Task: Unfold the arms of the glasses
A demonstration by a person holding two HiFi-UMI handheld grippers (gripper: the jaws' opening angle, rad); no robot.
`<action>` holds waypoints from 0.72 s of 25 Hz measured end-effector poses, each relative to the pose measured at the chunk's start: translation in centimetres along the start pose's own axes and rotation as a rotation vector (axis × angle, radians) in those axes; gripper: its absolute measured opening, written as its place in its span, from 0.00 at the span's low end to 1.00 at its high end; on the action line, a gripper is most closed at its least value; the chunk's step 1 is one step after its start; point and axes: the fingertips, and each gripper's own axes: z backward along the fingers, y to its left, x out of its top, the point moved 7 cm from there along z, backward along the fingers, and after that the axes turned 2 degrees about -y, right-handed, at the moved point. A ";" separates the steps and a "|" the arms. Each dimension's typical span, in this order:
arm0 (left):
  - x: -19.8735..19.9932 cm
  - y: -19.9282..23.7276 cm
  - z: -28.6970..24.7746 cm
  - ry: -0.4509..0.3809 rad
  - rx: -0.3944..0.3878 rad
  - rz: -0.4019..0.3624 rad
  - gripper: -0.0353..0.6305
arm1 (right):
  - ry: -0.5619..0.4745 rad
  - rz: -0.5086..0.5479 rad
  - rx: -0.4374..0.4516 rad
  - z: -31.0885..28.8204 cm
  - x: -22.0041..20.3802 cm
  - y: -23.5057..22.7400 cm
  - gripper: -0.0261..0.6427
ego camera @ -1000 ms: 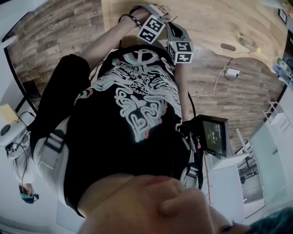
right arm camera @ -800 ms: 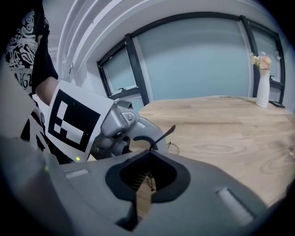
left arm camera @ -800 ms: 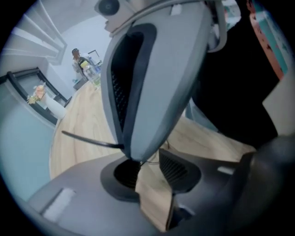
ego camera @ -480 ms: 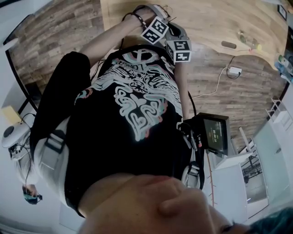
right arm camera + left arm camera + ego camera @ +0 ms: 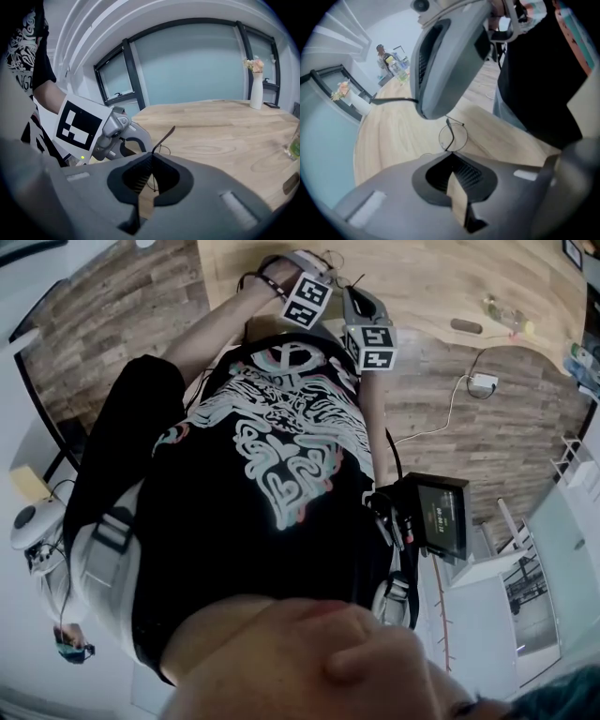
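Apparently early: left gripper [image 5: 452, 153] jaws had just closed, pinching glasses [image 5: 450, 136]; right gripper [image 5: 151, 154] jaws pinched one arm [image 5: 165, 136]; unfolding both seemed left.

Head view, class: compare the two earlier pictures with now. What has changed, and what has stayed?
The jaws of the left hand-held gripper have just been closing and now pinch the glasses. The right hand-held gripper stays close beside it at the table edge.
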 end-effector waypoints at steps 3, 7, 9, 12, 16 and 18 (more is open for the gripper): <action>-0.5 0.4 0.1 0.011 0.033 -0.007 0.04 | -0.006 -0.009 -0.001 0.1 -0.1 -0.3 0.04; -0.8 1.2 0.8 0.004 0.062 -0.004 0.04 | -0.005 0.003 0.006 0.1 -0.1 -0.1 0.04; -0.7 1.8 1.1 -0.009 0.042 -0.007 0.04 | -0.003 0.011 0.011 0.1 0.0 0.1 0.04; -0.1 2.6 1.4 -0.026 0.007 -0.065 0.06 | 0.003 0.020 0.020 -0.1 0.2 0.3 0.04; 0.5 2.6 1.0 -0.021 -0.035 -0.170 0.09 | 0.005 0.028 0.030 -0.5 0.6 0.8 0.04; 0.7 2.4 0.7 -0.018 -0.053 -0.194 0.09 | 0.009 0.030 0.031 -0.5 0.7 0.9 0.04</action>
